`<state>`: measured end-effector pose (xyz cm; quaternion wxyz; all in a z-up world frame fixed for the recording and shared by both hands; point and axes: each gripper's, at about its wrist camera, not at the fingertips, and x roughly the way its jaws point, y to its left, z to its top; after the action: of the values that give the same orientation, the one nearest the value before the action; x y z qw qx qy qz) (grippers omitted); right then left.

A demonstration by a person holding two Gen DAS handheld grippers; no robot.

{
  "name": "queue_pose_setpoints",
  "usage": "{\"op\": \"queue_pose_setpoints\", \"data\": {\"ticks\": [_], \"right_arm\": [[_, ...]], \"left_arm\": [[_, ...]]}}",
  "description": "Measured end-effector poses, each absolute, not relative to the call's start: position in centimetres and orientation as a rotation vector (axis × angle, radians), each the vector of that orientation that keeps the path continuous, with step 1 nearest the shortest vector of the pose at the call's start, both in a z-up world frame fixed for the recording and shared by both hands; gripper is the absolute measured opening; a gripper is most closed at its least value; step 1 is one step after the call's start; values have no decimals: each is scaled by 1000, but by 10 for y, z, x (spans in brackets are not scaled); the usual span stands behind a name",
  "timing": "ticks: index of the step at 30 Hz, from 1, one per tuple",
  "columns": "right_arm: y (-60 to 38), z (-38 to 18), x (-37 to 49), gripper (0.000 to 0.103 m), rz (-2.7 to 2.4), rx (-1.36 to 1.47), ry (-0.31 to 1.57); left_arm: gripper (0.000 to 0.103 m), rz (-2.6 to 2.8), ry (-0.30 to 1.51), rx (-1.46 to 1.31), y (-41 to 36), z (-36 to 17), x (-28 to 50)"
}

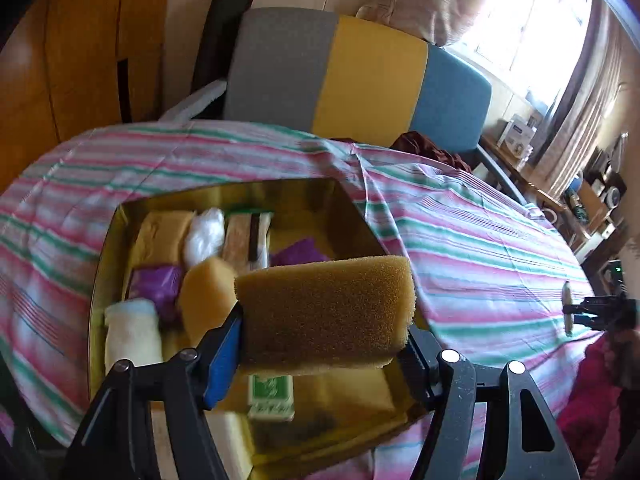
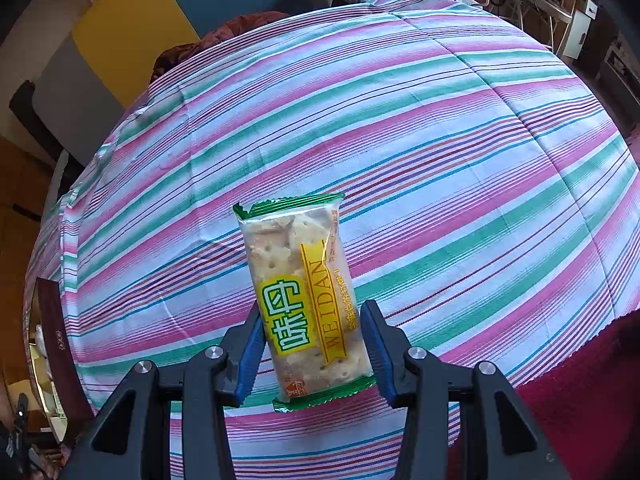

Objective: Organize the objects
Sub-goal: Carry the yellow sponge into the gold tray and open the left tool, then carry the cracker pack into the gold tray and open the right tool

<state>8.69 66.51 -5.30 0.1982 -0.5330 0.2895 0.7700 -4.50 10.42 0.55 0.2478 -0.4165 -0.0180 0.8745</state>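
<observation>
Left tool point(image 1: 324, 344): jaws clamped on brown sponge point(image 1: 326, 312), held above gold box point(image 1: 104, 248) on striped worktop point(image 1: 480, 264). Right tool point(image 2: 316, 344): jaws gripping cracker packet point(image 2: 306, 300) above the worktop.

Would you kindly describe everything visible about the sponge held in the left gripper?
The sponge is a tan-brown, porous foam block with rounded corners. It lies crosswise in the left gripper, its ends pinched between the two fingers, raised above the open gold box that sits on the striped cloth.
</observation>
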Motion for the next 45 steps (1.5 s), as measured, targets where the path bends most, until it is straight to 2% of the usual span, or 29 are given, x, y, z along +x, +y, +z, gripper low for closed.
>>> {"op": "queue_pose_setpoints", "data": {"ticks": [2,7,19,22,24,29,36,39,45], "right_arm": [[664,-53,86,47,2146,-1496,799],[664,-54,87,47,2130,-1496,786],[661,-53,85,47,2133,-1491,773],[661,-53,85,47,2138,-1487,779],[661,-53,85,47,2137,-1490,780],[661,-53,85,47,2137,-1489,783],[660,-53,85,47,2128,-1495,775],[656,-50,83,47,2115,-1493,713],[588,-27,55,47,2264,-1531,614]], "left_arm": [[70,2318,-45,-1101,103,4,-37],[70,2216,147,-1005,130,-4,-19],[72,2136,249,-1120,164,-41,-34],[75,2128,249,-1139,163,-47,-36],[81,2131,251,-1151,163,-50,-37],[85,2134,243,-1159,161,-54,-38],[85,2195,184,-1114,144,-38,-31],[85,2257,124,-1102,122,-25,-31],[85,2434,26,-1087,75,-3,-35]]}}
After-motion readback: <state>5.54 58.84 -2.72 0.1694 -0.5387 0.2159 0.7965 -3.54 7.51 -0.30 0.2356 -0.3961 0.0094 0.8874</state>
